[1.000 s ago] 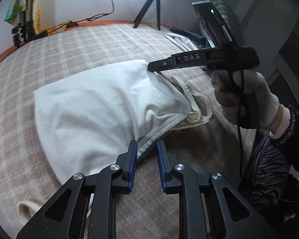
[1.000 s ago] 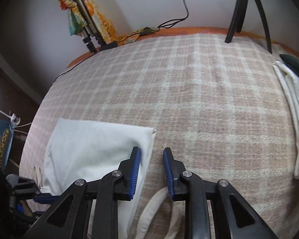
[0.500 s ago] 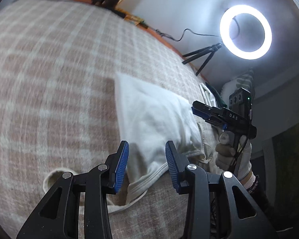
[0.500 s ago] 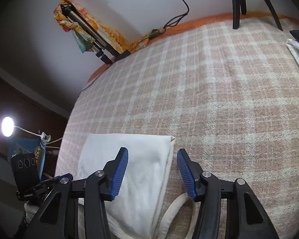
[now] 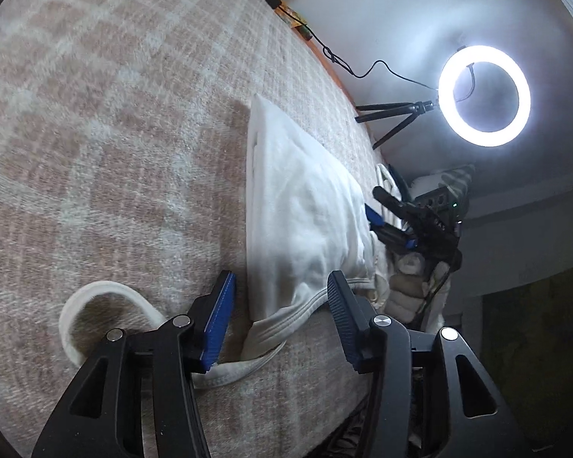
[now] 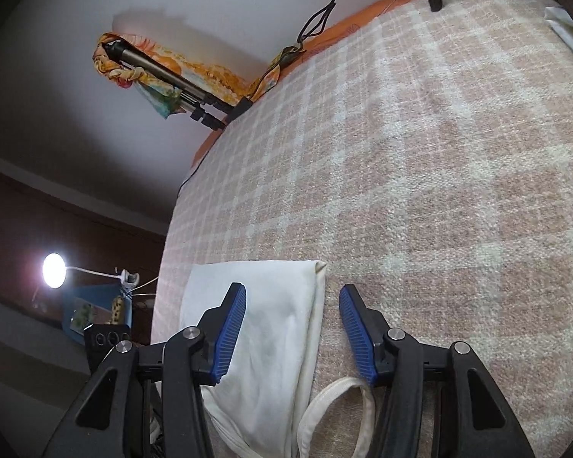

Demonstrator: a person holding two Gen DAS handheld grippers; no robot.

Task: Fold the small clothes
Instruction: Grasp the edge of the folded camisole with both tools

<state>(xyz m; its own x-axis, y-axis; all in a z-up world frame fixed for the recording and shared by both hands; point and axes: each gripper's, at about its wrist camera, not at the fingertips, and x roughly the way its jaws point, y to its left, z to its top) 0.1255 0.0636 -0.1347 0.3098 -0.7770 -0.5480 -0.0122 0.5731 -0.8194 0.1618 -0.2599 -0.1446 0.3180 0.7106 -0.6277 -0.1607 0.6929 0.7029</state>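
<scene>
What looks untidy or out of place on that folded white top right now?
The white top lies folded on the checked blanket, but its strap loops stick out: one strap curls onto the blanket beside the left hand-held gripper, another strap near the right hand-held gripper.

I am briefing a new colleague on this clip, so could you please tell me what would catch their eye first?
Most striking is the white garment, folded into a long strip on the checked blanket, its straps trailing at the near end. The left gripper hangs over that end with its jaws opening and nothing clamped. At the right of the left wrist view a ring light glows against the wall.
</scene>
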